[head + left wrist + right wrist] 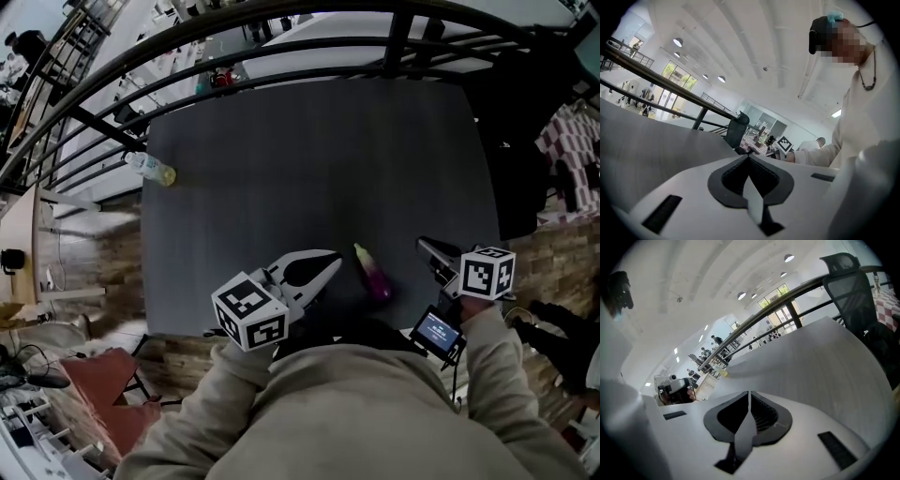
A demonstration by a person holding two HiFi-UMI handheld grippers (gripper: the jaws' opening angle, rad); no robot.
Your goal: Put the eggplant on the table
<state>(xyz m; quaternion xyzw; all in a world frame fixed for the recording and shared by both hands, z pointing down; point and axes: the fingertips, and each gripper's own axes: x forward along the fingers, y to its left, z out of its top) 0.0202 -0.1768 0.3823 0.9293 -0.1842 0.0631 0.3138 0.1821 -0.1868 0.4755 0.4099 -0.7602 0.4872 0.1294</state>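
Note:
A small purple eggplant with a green stem lies on the dark grey table, close to its near edge. My left gripper hovers just left of the eggplant, apart from it, jaws shut with nothing between them. My right gripper hangs to the eggplant's right, also apart and shut on nothing. In the left gripper view the left gripper has its tips meeting over the table. The right gripper view shows the right gripper closed the same way. The eggplant appears in neither gripper view.
A plastic bottle of yellowish liquid lies at the table's left edge. A black railing curves round the far side. A black chair stands at the far right corner. A red object lies on the floor at the near left.

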